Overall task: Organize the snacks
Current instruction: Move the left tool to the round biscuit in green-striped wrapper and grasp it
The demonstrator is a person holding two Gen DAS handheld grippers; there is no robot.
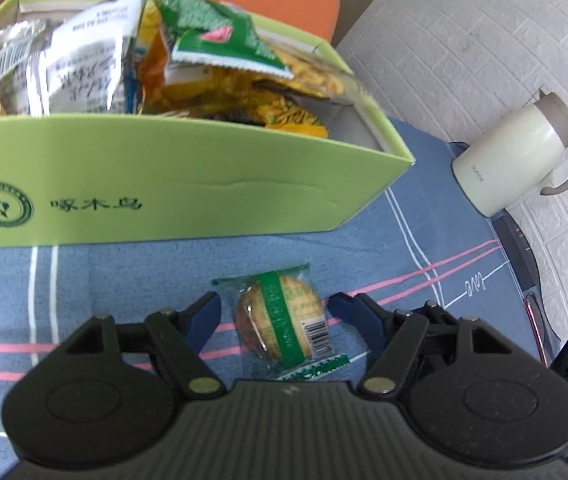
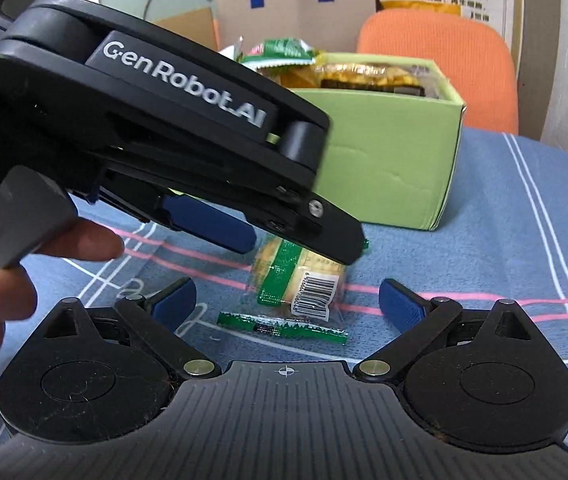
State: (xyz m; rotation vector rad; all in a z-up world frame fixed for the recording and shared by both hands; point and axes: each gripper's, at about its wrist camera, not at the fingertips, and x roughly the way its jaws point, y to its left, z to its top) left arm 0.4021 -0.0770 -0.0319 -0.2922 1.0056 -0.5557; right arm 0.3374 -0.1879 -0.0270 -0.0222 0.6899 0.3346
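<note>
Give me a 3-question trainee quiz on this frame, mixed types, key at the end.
1. True or false: the left tongs are shut on the wrapped cracker packet.
2. Multiple choice: the cracker packet lies on A) the blue striped cloth, B) inside the green box, C) the orange chair.
3. Short answer: what stands on the cloth's far right edge in the left wrist view?

Key
1. False: both fingers are spread, one on each side of the packet, which lies flat on the cloth. The right tongs are open too.
2. A.
3. A cream kettle.
</note>
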